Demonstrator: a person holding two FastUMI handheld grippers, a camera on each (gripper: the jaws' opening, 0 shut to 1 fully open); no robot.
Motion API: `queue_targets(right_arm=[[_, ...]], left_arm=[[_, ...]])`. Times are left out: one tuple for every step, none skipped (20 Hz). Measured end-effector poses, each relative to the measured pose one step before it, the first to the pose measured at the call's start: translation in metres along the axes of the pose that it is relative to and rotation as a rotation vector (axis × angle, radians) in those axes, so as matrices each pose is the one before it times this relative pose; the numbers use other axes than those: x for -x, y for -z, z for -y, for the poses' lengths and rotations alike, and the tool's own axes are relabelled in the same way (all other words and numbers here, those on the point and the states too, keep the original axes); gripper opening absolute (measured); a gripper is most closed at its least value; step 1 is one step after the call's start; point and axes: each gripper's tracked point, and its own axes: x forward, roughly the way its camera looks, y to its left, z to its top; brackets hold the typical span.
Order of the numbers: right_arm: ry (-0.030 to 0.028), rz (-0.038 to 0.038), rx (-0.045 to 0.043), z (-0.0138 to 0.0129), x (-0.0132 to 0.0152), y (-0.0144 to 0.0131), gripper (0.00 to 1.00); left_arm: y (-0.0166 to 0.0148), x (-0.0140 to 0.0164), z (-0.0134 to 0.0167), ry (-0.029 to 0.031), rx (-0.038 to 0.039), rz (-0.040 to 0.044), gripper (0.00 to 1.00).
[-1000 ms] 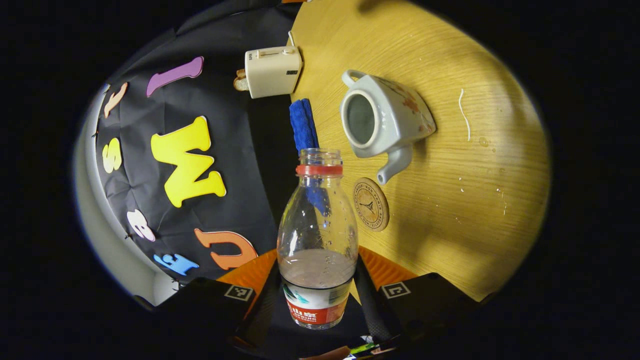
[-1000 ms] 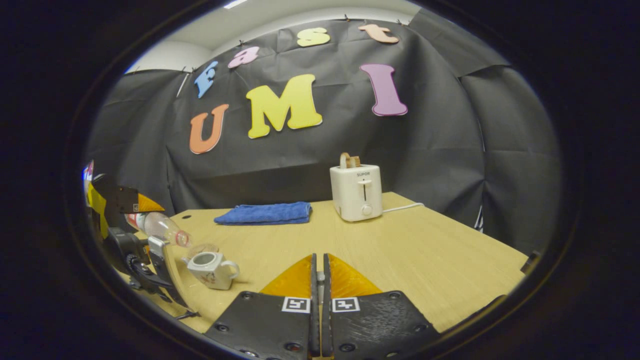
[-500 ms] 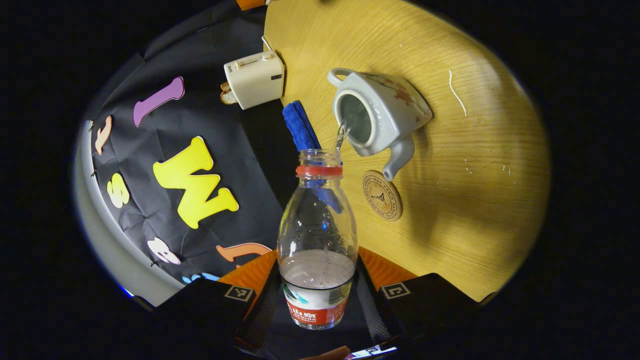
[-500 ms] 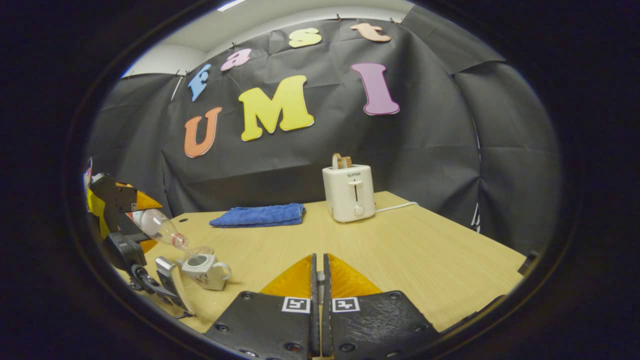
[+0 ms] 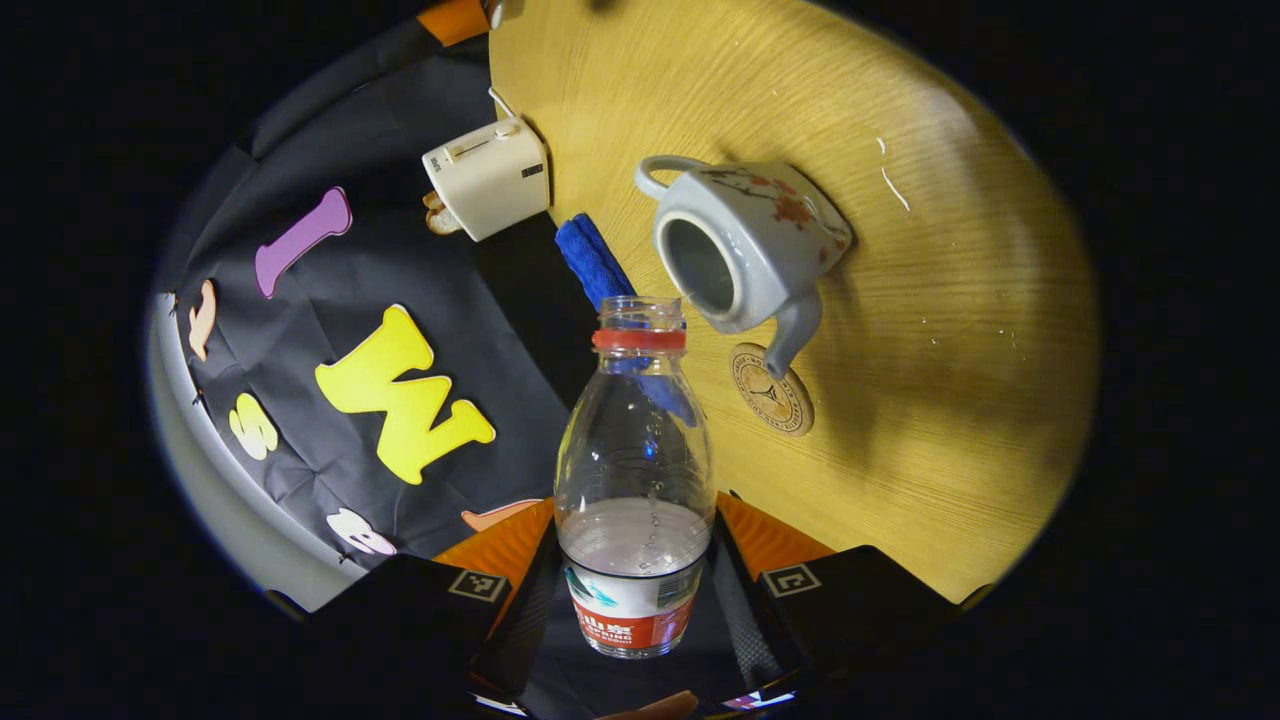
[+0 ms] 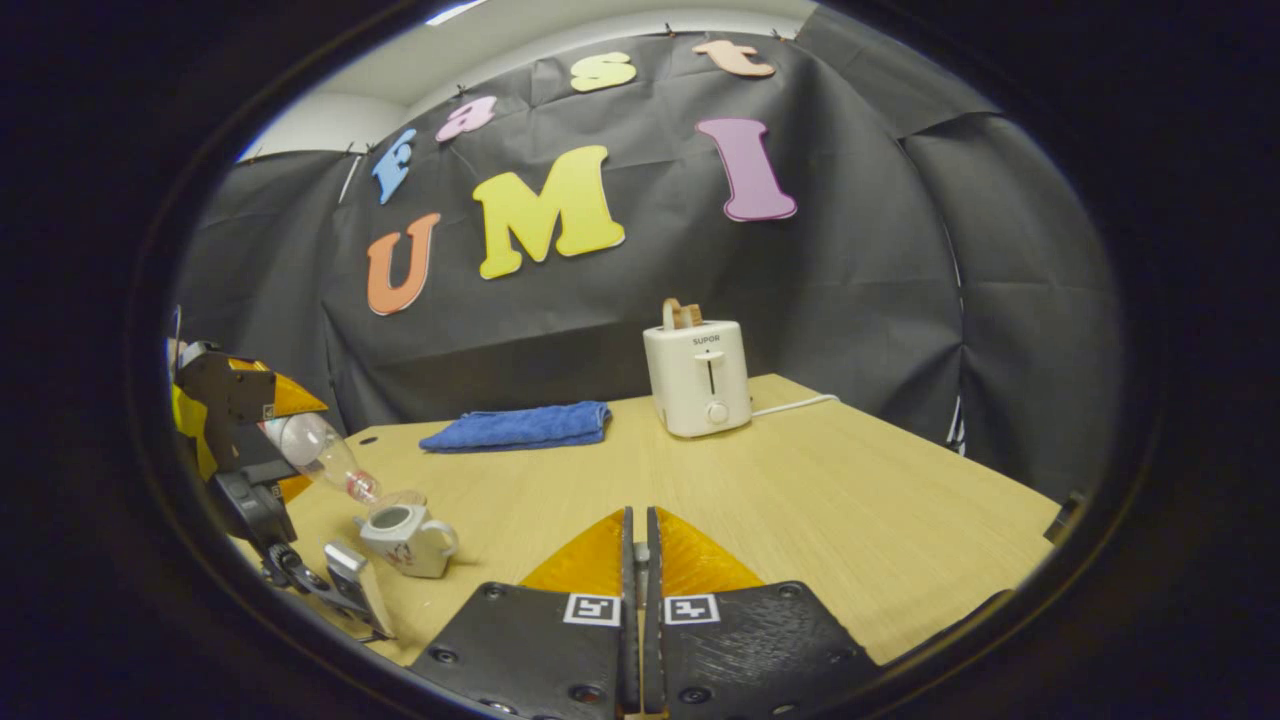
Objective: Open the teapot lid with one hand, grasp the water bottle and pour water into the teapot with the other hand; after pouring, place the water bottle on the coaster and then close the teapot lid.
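Observation:
My left gripper (image 5: 635, 545) is shut on the lower body of a clear water bottle (image 5: 634, 470) with a red neck ring, uncapped and partly full. The bottle is tipped, its mouth close to the open top of the white flowered teapot (image 5: 745, 250), which stands lidless on the table. No stream shows at the mouth. A round brown coaster (image 5: 770, 390) lies beside the spout. In the right gripper view the bottle (image 6: 320, 455) slants down over the teapot (image 6: 405, 540). My right gripper (image 6: 638, 545) is shut, with a pale sliver, seemingly the lid's knob, pinched in its gap.
A white toaster (image 6: 697, 378) with bread in it stands at the back of the wooden table (image 6: 850, 500), its cord trailing right. A folded blue cloth (image 6: 520, 427) lies to the left of it. Water drops speckle the table (image 5: 950, 330) near the teapot.
Half a second ago a thin stream ran from the bottle into the teapot; now none shows. The left gripper view has swung so the teapot sits closer to the bottle mouth. The right gripper stayed shut.

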Motion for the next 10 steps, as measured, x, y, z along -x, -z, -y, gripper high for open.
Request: queue_targets(right_arm=[[-0.00092, 0.00374, -0.00471, 0.00101, 0.00030, -0.00025, 0.01], [-0.00223, 0.00280, -0.00399, 0.00066, 0.00087, -0.00175, 0.01], [0.00056, 0.00366, -0.00102, 0.00157, 0.00093, -0.00137, 0.01], [0.00182, 0.00515, 0.00076, 0.00162, 0.00116, -0.00267, 0.01], [0.00310, 0.00407, -0.00125, 0.00274, 0.00143, -0.00107, 0.01], [0.00206, 0.00210, -0.00538, 0.00217, 0.00105, -0.00164, 0.01], [-0.00154, 0.00225, -0.00705, 0.00045, -0.00059, -0.00171, 0.02], [-0.00226, 0.00181, -0.00453, 0.00012, 0.00047, -0.00035, 0.01], [-0.00056, -0.00053, 0.00071, -0.00031, -0.00023, -0.00015, 0.01], [0.00135, -0.00412, 0.00246, 0.00013, -0.00086, 0.00147, 0.00]], left_arm=[[-0.00199, 0.00181, 0.00132, 0.00601, -0.00730, 0.00319, 0.78], [-0.00003, 0.00014, -0.00008, 0.00219, -0.00863, -0.00368, 0.77], [-0.00120, 0.00124, -0.00211, 0.00010, -0.01013, -0.00445, 0.77], [-0.00124, 0.00044, -0.00064, 0.00057, -0.00916, -0.00163, 0.78], [0.00018, -0.00032, -0.00111, 0.00042, -0.00985, -0.00290, 0.77], [0.00056, 0.00020, -0.00080, 0.00133, -0.00961, -0.00429, 0.77], [0.00078, 0.00134, -0.00170, -0.00046, -0.01024, -0.00712, 0.77], [-0.00012, 0.00073, -0.00185, -0.00291, -0.01010, -0.00406, 0.78], [0.00120, 0.00109, -0.00154, -0.00026, -0.00731, -0.00628, 0.78], [-0.00060, 0.00103, -0.00010, 0.00506, -0.00633, 0.00123, 0.82]])
